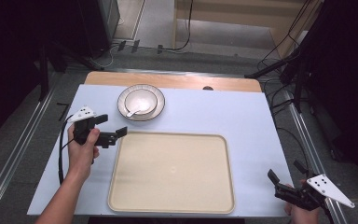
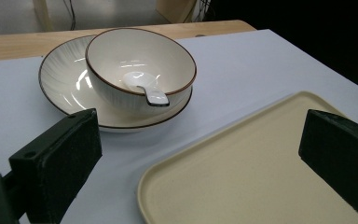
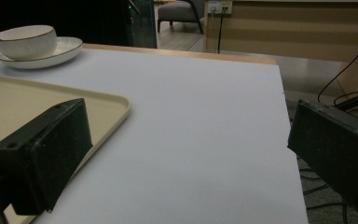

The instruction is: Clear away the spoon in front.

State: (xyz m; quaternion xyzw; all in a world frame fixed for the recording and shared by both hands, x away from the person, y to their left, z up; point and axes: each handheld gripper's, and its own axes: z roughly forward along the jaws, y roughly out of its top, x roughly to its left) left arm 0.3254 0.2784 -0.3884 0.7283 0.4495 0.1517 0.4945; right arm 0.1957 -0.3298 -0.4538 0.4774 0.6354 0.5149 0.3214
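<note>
A white bowl [image 1: 144, 99] with a brown rim sits on a matching plate [image 1: 123, 105] at the back of the table, and a white spoon [image 1: 134, 112] lies in the bowl. In front of them rests a beige tray [image 1: 171, 171] with nothing on it. My left gripper [image 1: 112, 125] hovers open just off the tray's back left corner, pointing toward the tray. In the left gripper view its jaws stand wide apart, with the bowl [image 2: 121, 56], spoon [image 2: 144, 88] and tray [image 2: 242, 172] ahead. My right gripper [image 1: 286, 171] is open at the table's front right corner, holding nothing.
A pale blue sheet [image 1: 242, 121] covers the table, and a wooden strip [image 1: 168, 80] shows along its back edge. Cables [image 1: 279, 60] and dark stands surround the table on the floor. In the right gripper view the table's right edge [image 3: 289, 140] lies close by.
</note>
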